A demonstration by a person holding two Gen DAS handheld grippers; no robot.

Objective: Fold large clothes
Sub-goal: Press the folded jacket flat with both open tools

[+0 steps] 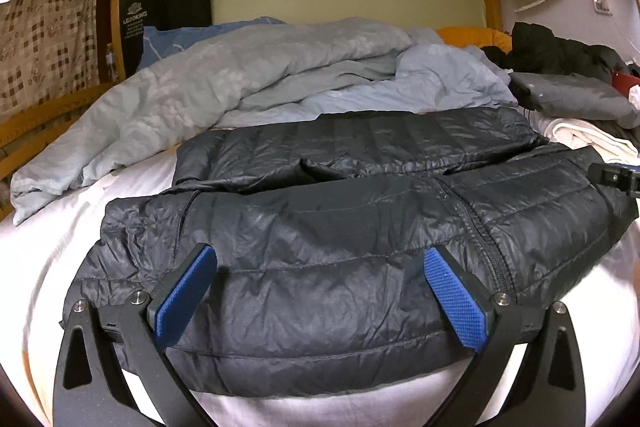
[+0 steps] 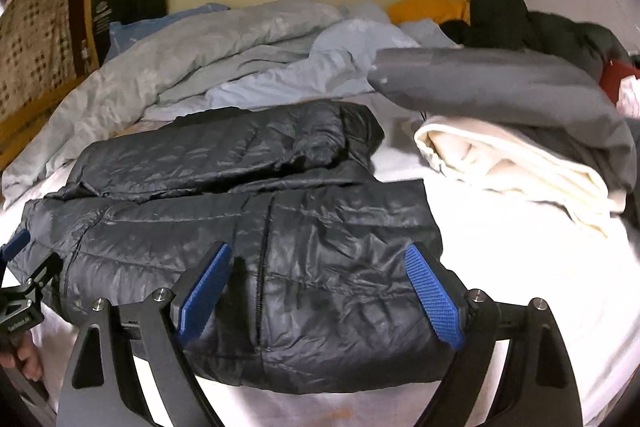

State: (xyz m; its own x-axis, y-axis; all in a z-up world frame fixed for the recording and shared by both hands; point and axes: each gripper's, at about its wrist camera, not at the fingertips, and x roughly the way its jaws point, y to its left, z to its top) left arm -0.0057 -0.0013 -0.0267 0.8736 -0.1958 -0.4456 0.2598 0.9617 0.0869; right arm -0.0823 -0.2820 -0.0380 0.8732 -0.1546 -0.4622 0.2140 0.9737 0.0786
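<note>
While both pairs of my fingers stand spread wide with nothing pinched, the left fingers [image 1: 316,291] and right fingers [image 2: 320,293] hover over the near edge of the black puffer jacket [image 1: 340,227]. It lies folded on the white bed sheet [image 1: 132,187], a rumpled pale-blue duvet [image 1: 240,75] behind it.

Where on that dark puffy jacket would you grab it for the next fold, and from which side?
Probably the near hem of the jacket, from the side the grippers are on. That edge bulges thick along the white sheet, a lip to pinch. The left gripper and right gripper stand open over its two ends, so lifting both carries it toward the folded sleeves.
</note>
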